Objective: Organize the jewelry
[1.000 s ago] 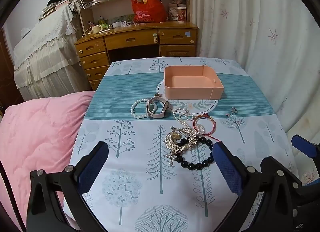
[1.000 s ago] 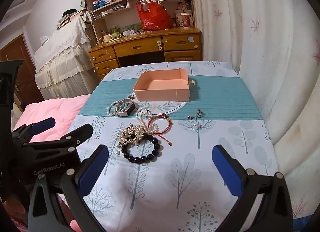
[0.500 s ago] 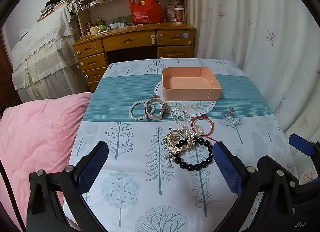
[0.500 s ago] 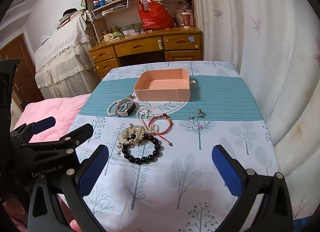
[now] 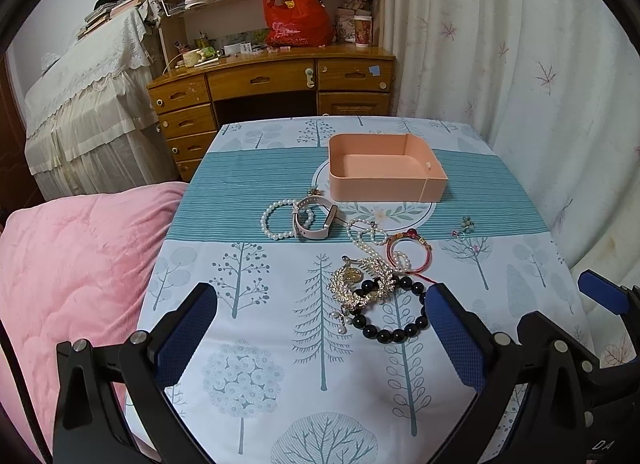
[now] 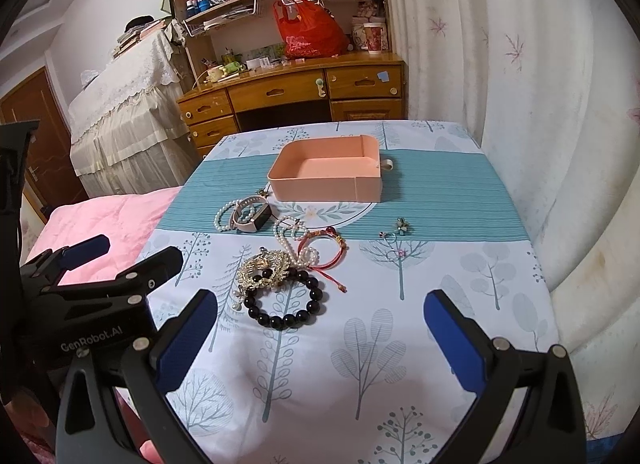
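1. While both claws hang above the near edge of the tabletop (image 5: 256, 384), the left claw (image 5: 320, 328) is spread wide and grips nothing, its blue ribbed pads at the lower frame corners.
2. The right claw (image 6: 320, 328) is likewise spread and empty.
3. At frame centre, a glossy black round-bead bracelet (image 5: 394, 310) lies partly under a tangled gold filigree chain (image 5: 360, 284).
4. Just above, a red cord bracelet (image 5: 408, 250) touches a looped white pearl strand (image 5: 366, 234).
5. Left of these, a pale pink smooth-strapped watch (image 5: 314, 218) overlaps a small pearl bracelet (image 5: 276, 220).
6. Upper centre holds a rectangular peach plastic tray (image 5: 384, 184), open-topped.
7. Small earrings (image 6: 400, 226) sit apart at the right.
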Tool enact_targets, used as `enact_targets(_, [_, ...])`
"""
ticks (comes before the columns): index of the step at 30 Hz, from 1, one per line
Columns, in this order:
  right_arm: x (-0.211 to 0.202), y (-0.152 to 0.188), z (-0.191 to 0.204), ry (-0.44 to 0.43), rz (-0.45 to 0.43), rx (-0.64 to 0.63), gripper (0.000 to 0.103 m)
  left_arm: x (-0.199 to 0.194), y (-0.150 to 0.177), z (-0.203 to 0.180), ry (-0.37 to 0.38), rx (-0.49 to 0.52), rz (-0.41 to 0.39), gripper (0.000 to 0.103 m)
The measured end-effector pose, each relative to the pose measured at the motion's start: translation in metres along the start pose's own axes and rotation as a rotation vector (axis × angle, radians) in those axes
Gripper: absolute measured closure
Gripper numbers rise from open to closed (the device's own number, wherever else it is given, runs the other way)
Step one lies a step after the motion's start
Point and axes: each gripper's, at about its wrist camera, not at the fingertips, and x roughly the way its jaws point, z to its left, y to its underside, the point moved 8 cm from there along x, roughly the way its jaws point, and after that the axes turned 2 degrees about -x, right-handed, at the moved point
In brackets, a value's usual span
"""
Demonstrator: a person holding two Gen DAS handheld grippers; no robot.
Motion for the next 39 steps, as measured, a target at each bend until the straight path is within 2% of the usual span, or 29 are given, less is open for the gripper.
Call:
enact_targets(31, [0.000, 0.001, -0.003, -0.004, -0.014, 0.004, 0.000, 0.007, 0.000, 0.010, -0.015, -0.006, 0.002, 0.001])
enact_targets(39, [0.009, 0.000, -0.017, 0.017, -0.054, 0.007, 0.000, 0.021, 0.001, 0.010, 0.018, 0.054, -0.004, 0.001])
